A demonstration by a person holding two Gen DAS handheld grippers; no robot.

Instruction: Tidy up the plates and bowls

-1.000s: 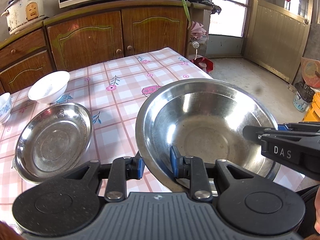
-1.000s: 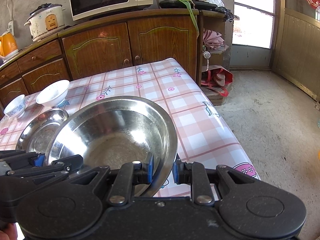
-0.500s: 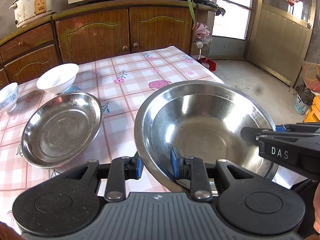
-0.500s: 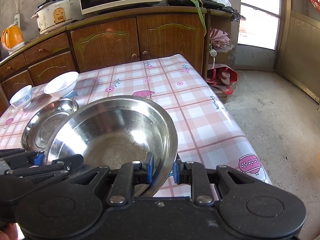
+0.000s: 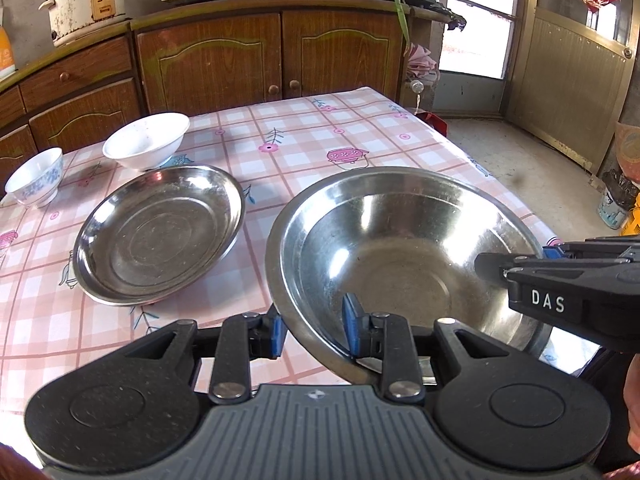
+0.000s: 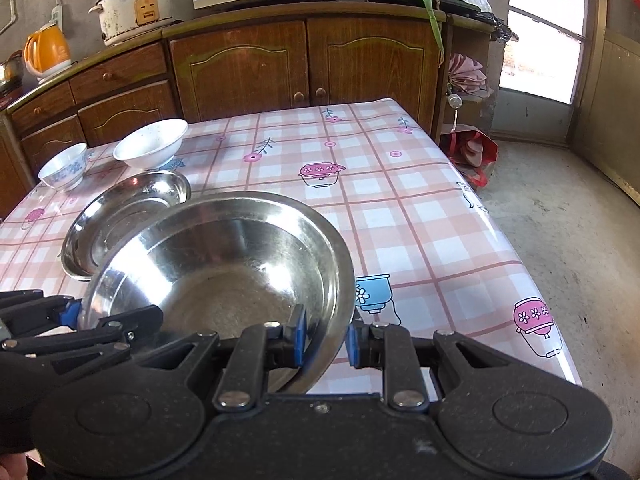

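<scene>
Holding one big steel bowl [image 5: 404, 256] by opposite rims: left gripper [image 5: 314, 330] and right gripper [image 6: 326, 340] are both nearly closed, clamped on its wall. It hangs tilted over the checkered surface [image 6: 400, 208], just beside the steel plate [image 5: 160, 232], white bowl [image 5: 146, 146] behind.

The left tool [image 5: 314, 330] is clamped on the near-left rim of the large stainless steel bowl [image 5: 400, 256]. The right tool [image 6: 326, 338] pinches the opposite rim, both angled downward.
</scene>
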